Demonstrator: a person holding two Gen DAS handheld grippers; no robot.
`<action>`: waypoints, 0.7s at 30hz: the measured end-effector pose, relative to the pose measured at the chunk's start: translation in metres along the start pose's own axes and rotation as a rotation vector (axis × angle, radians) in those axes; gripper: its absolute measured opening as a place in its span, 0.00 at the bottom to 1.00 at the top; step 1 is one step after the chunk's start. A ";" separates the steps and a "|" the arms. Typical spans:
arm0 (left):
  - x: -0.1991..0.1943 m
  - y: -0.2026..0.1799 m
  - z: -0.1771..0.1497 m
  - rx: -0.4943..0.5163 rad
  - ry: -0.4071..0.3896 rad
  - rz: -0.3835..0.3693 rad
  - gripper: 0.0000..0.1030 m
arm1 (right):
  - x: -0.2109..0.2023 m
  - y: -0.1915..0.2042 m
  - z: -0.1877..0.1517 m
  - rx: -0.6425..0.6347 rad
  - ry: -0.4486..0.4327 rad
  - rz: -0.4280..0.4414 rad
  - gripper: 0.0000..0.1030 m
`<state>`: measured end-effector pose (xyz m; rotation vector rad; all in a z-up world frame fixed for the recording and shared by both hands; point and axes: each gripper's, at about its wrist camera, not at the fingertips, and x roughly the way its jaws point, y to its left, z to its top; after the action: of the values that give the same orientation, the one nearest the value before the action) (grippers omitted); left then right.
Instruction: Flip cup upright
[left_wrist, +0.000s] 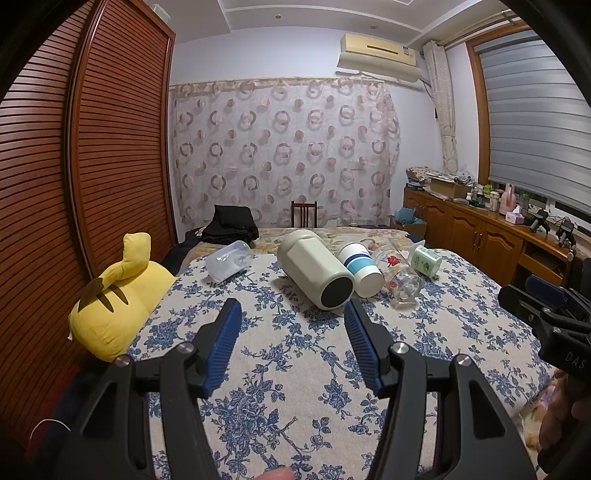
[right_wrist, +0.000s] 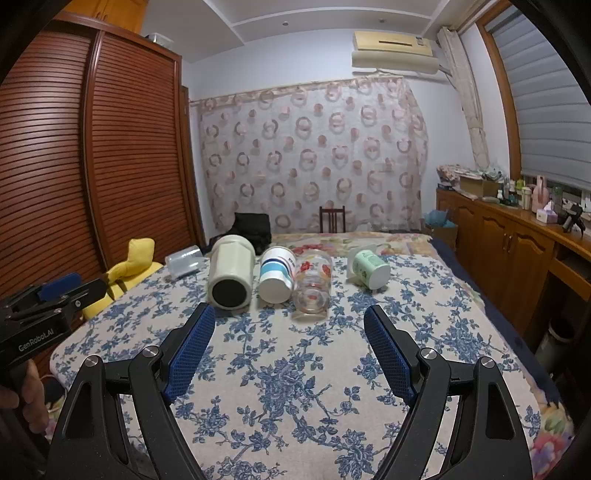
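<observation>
Several cups lie on their sides on the blue-flowered bedspread (right_wrist: 295, 369). A large cream tumbler (right_wrist: 231, 273) with a dark base lies at the left, then a white cup with blue bands (right_wrist: 275, 275), a clear glass with red flowers (right_wrist: 313, 284), and a green mug (right_wrist: 369, 268) at the right. A clear plastic cup (right_wrist: 183, 261) lies further left. The tumbler (left_wrist: 314, 267) and banded cup (left_wrist: 360, 269) also show in the left wrist view. My left gripper (left_wrist: 293, 310) is open, just short of the tumbler. My right gripper (right_wrist: 290, 317) is open, just short of the glass.
A yellow plush toy (left_wrist: 118, 299) lies at the bed's left edge beside a slatted wooden wardrobe (left_wrist: 110, 147). Black clothes (left_wrist: 231, 223) and a chair (left_wrist: 303, 214) are at the far end. A wooden sideboard (right_wrist: 517, 236) with clutter runs along the right.
</observation>
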<state>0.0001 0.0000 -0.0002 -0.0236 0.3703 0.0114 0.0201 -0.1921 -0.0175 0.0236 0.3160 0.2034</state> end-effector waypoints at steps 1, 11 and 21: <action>0.000 0.000 0.000 0.000 -0.001 0.000 0.56 | 0.000 0.000 0.000 0.000 -0.001 -0.001 0.82; 0.000 0.000 0.000 0.002 -0.002 0.002 0.56 | 0.000 0.000 0.000 0.000 -0.001 -0.001 0.82; 0.000 -0.001 0.000 0.004 -0.003 0.001 0.56 | -0.001 0.001 -0.001 0.001 -0.003 -0.001 0.82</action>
<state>0.0002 -0.0007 -0.0004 -0.0190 0.3674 0.0120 0.0192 -0.1913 -0.0178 0.0247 0.3132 0.2022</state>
